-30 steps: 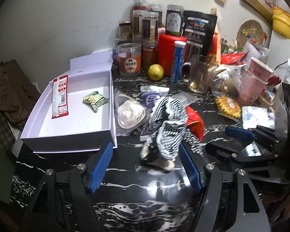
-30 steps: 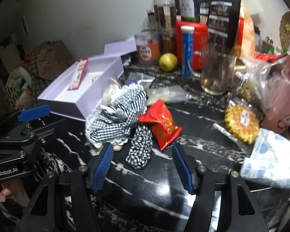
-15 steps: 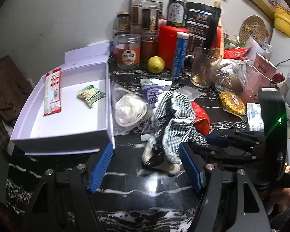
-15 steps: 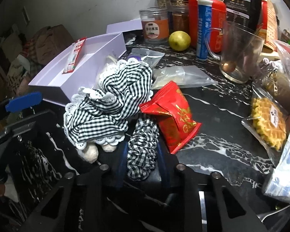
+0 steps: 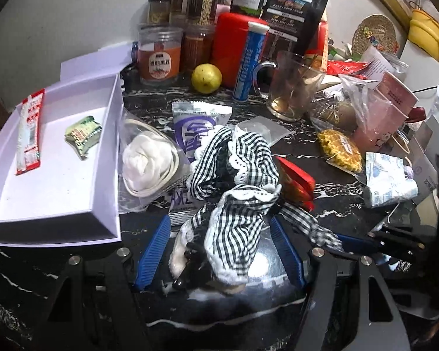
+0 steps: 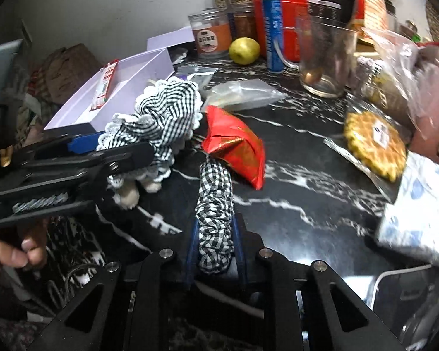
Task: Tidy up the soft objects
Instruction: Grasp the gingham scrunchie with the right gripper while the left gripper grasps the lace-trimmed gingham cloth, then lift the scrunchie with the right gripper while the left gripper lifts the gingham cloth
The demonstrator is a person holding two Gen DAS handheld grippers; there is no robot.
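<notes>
On the counter, right gripper (image 6: 214, 247) clenches the scrunchie (image 6: 215, 204); left gripper (image 5: 219, 251) gapes around checked cloth (image 5: 234, 204). Next probably: lift into box (image 5: 58, 175).

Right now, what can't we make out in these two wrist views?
- Gingham doll, left wrist: its body is buried under its own dress.
- Gingham scrunchie, right wrist: near end hidden between the pads of the right hand-held gripper.
- White box, right wrist: inside mostly hidden by its wall.
- Blue-and-white packet, right wrist: blurred, cut by edge.
</notes>
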